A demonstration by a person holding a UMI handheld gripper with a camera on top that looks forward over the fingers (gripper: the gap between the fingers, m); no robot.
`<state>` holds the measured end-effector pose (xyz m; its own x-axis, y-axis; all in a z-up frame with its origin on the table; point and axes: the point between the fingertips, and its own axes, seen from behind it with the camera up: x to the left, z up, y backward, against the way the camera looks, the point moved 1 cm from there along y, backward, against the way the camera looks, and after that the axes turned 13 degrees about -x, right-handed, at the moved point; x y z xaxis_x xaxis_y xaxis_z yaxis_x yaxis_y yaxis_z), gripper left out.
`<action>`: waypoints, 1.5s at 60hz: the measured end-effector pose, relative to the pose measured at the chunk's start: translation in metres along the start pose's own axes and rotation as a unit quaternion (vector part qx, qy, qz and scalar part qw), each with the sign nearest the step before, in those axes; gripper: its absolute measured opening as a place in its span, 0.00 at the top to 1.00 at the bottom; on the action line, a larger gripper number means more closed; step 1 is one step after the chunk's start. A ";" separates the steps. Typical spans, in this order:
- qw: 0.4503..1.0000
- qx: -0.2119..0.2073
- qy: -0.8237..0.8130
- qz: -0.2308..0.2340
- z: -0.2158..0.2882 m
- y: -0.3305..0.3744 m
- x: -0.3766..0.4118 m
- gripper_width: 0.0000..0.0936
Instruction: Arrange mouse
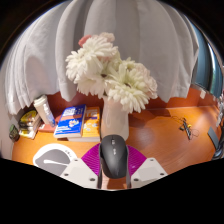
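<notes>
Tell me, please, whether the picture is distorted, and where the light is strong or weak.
Gripper view: strong fisheye bending, the pale draped curtain curves around the white artificial flowers; soft even light on the orange wooden table; the dark grey computer mouse, between the fingers, looks dim, with little glare.

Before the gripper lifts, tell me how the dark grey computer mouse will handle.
The dark grey computer mouse sits between the gripper fingers; its smooth domed shell could slip from a loose hold. It looks rigid and probably light. Pushed, its flat base would likely slide across the orange table rather than roll.
</notes>
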<state>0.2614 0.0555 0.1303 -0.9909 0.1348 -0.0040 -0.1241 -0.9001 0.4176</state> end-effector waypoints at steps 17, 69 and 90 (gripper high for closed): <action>0.993 -0.119 -0.003 -0.001 0.117 0.075 0.109 0.65; 0.997 0.077 0.015 0.024 -0.127 -0.045 0.251 0.47; 0.999 0.019 -0.009 0.046 -0.039 0.088 0.234 0.09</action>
<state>0.0164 -0.0085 0.1308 -0.9969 0.0592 0.0515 -0.0298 -0.8926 0.4498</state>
